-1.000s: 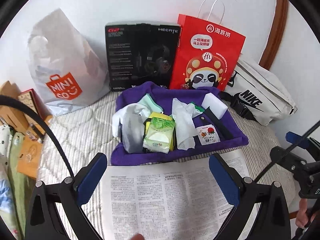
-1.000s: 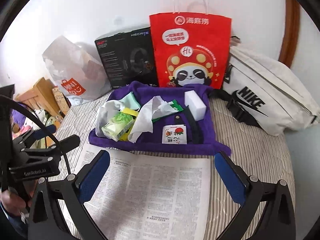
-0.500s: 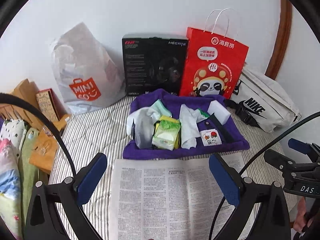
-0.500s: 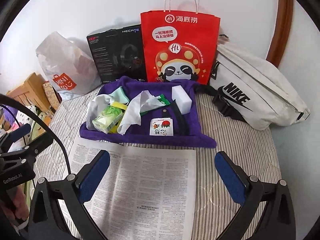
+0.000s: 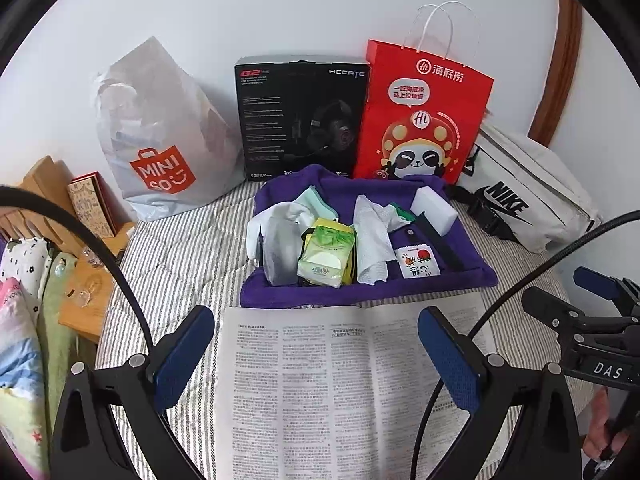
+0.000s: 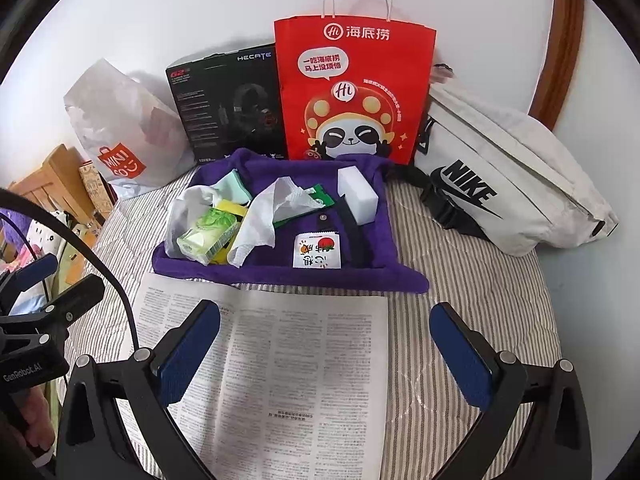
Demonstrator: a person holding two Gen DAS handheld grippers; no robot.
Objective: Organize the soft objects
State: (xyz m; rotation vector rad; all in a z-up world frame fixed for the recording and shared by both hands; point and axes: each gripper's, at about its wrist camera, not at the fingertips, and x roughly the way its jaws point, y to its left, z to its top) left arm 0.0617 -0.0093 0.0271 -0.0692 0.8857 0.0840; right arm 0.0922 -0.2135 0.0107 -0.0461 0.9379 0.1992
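Setting, left wrist view: striped bedding [image 5: 180, 248] covers a bed set against a white wall.
Left gripper [image 5: 316, 356]: hangs above an open newspaper [image 5: 340, 392], level, its blue pads spread wide with nothing between them.
Right gripper from this side [image 5: 592, 320]: only its black body shows at the right edge, beside the newspaper; whether it is spread or closed cannot be told here.
Purple cloth [image 5: 360, 292]: lies just beyond the newspaper and carries the soft things.
Soft things: a green tissue pack [image 5: 326, 252] sits mid-cloth, a crumpled white tissue [image 5: 372, 236] just to its right, a white sponge block [image 5: 434, 210] toward the far right corner, and a small sachet with a red fruit print [image 5: 416, 262] near the front edge.
Backdrop: a grey Miniso bag [image 5: 160, 140], a black headset box [image 5: 300, 120], a red paper bag [image 5: 424, 120] and a white Nike bag [image 5: 528, 200] line the wall.

Setting, right wrist view: same bed, seen from further right.
Right gripper [image 6: 324, 350]: held over the newspaper [image 6: 292, 360], pads wide apart and holding nothing.
Left gripper from this side [image 6: 40, 292]: its black body juts in at the left edge.
Purple cloth [image 6: 280, 276]: tissue pack [image 6: 208, 234] at the left, sachet [image 6: 317, 251] near the front, sponge block [image 6: 357, 196] at the back right.
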